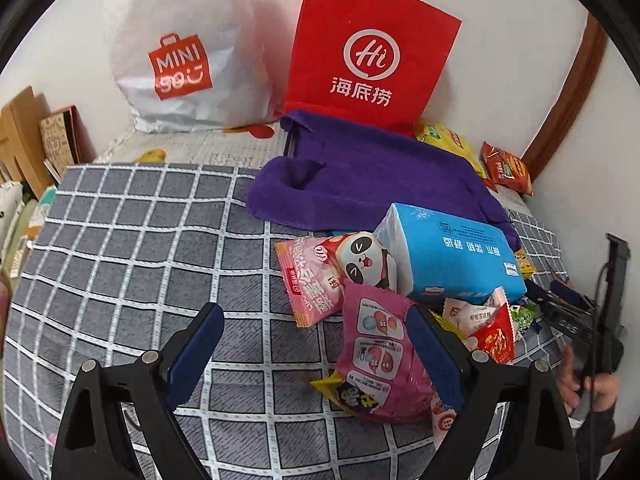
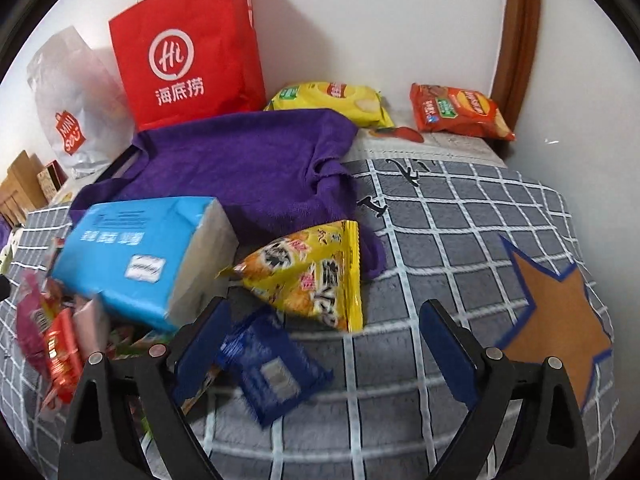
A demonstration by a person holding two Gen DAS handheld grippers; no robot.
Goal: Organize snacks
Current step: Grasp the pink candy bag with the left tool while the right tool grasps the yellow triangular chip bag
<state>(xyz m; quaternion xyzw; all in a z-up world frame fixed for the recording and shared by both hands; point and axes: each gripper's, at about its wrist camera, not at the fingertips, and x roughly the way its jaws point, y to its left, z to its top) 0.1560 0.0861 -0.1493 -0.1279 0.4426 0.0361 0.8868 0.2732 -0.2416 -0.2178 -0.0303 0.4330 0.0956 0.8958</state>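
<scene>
**Snack sort barely started: both grippers spread, nothing held**

Progress: most snacks sit in one loose heap on the bed (image 1: 120,240), on the grey checked blanket. Heap holds a blue tissue pack (image 1: 452,248), a pink panda packet (image 1: 332,272), a magenta packet (image 1: 380,356), a red sachet (image 1: 496,336) and small wrappers under them I can't identify. On the right-hand side of the heap: a yellow triangular snack bag (image 2: 308,276) and a dark blue packet (image 2: 268,364). Looks unsorted, my read.

Possibly placed already, or just lying there: a yellow chip bag (image 2: 336,100) and an orange chip bag (image 2: 460,114) at the far edge of the bed by the wall, well apart from the heap. A purple towel (image 2: 248,160) lies between them and the heap. A red paper bag (image 1: 368,48) and a white plastic bag (image 1: 180,56) stand at the far edge against the wall, maybe the destinations. Can't tell what's inside.

Pose:
- left gripper (image 1: 316,352): pitched steeply down, fingers wide apart, empty. The magenta packet is just beside its right finger; contact unclear.
- right gripper (image 2: 324,344): same steep pitch, fingers wide apart, empty. The dark blue packet lies between the fingers, near the left one, not pinched. Likely the next pick.
</scene>
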